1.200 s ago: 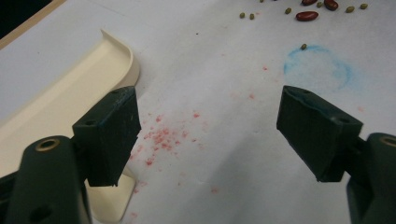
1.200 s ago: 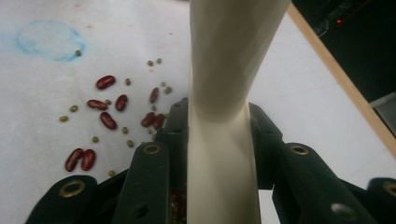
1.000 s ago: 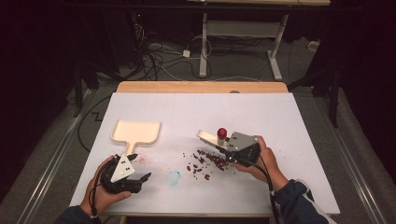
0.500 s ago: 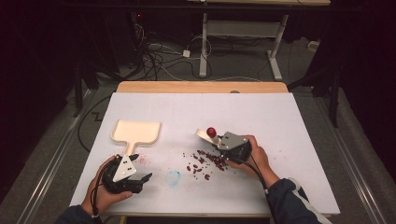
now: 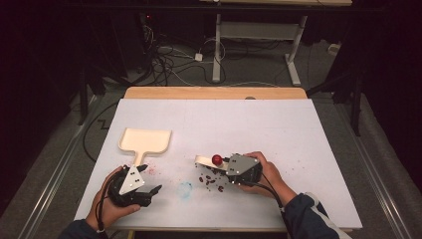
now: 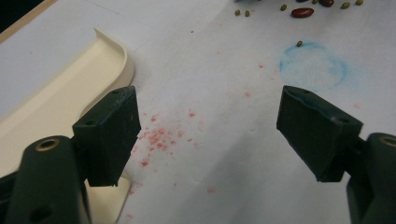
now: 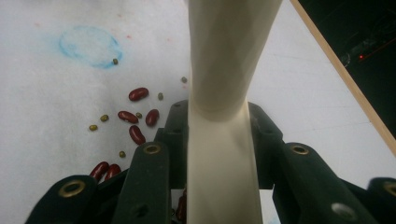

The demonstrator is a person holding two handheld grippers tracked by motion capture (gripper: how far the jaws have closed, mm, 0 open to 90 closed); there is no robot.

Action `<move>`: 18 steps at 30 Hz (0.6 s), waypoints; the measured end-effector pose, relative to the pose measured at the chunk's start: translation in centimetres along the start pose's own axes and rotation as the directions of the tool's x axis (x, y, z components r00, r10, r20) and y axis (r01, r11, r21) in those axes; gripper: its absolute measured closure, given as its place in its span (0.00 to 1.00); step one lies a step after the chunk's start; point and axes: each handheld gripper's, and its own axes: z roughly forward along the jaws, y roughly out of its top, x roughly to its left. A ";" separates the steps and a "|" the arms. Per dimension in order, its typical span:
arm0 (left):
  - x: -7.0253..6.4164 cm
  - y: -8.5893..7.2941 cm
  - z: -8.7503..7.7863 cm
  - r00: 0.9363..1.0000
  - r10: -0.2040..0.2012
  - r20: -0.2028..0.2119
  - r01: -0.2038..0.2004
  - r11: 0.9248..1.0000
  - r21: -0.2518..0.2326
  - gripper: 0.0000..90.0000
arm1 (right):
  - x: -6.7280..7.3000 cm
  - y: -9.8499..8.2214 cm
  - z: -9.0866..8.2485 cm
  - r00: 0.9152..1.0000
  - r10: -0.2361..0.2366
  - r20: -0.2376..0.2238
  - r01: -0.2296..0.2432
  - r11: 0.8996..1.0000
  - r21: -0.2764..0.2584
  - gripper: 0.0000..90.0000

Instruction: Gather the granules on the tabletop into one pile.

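A cream dustpan (image 5: 145,140) lies flat on the white table (image 5: 298,149); its rim (image 6: 56,102) is at the left of the left gripper view. My left gripper (image 5: 151,179) rests open just in front of the pan's handle, nothing between its jaws (image 6: 210,126). My right gripper (image 5: 226,168) is shut on a cream sweeping tool (image 7: 224,70), which points left over the table, a red knob (image 5: 217,159) on top of it. Red and small green beans (image 5: 211,178) lie scattered under and beside that tool (image 7: 137,121).
A faint blue ring (image 5: 185,189) is drawn on the table between the grippers, one small bean at its edge (image 6: 299,44). Red specks (image 6: 159,135) stain the table by the dustpan. The table's wooden far edge (image 5: 214,92) borders dark floor with cables.
My right gripper has carried the cream tool left and lower, toward the beans. The left gripper and the dustpan have stayed put.
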 end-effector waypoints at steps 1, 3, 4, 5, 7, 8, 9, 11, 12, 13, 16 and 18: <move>0.0 0.0 0.0 1.000 0.003 -0.001 -0.003 1.000 0.001 0.23 | -0.2 -0.1 -0.1 1.000 0.007 -0.003 -0.007 1.000 -0.007 0.75; 0.0 0.0 0.0 1.000 0.000 -0.001 0.000 1.000 -0.003 0.23 | -0.5 -0.1 -0.4 1.000 0.006 0.021 -0.006 1.000 -0.007 0.75; 0.0 0.0 0.0 1.000 0.000 -0.002 0.000 1.000 -0.002 0.23 | -0.6 0.0 -0.7 0.999 0.017 0.034 -0.016 1.000 -0.015 0.75; 0.1 0.0 0.0 1.000 0.001 -0.003 -0.001 1.000 0.000 0.23 | -0.8 0.1 -1.0 0.999 0.024 0.046 -0.023 0.999 -0.024 0.75; 0.1 0.0 0.0 1.000 0.002 -0.004 -0.002 1.000 0.000 0.23 | -1.1 0.3 -1.6 0.997 0.052 0.058 -0.049 0.998 -0.048 0.75; 0.1 0.0 -0.1 1.000 0.000 -0.005 0.000 1.000 -0.003 0.23 | -1.2 0.5 -2.0 0.996 0.066 0.056 -0.062 0.996 -0.060 0.75; 0.1 0.0 -0.1 1.000 -0.001 -0.007 0.001 1.000 -0.006 0.23 | -1.2 0.7 -2.4 0.995 0.082 0.055 -0.078 0.995 -0.070 0.75; 0.2 0.0 -0.3 1.000 -0.004 -0.015 0.004 1.000 -0.011 0.23 | -1.0 1.4 -3.2 0.993 0.116 0.035 -0.113 0.990 -0.088 0.75; 0.3 0.0 -0.4 1.000 -0.009 -0.018 0.008 1.000 -0.015 0.23 | -0.9 1.7 -3.5 0.990 0.141 0.009 -0.139 0.985 -0.098 0.75; 0.4 0.0 -0.5 1.000 -0.009 -0.026 0.009 1.000 -0.020 0.23 | -0.7 2.1 -3.7 0.985 0.173 -0.018 -0.174 0.979 -0.104 0.75; 0.9 -0.1 -1.2 0.998 -0.036 -0.051 0.033 0.998 -0.047 0.22 | 0.3 3.2 -3.9 0.963 0.248 -0.111 -0.260 0.958 -0.123 0.75; 1.4 -0.3 -1.7 0.996 -0.058 -0.069 0.054 0.996 -0.066 0.22 | 1.3 3.9 -3.6 0.946 0.276 -0.169 -0.298 0.947 -0.121 0.75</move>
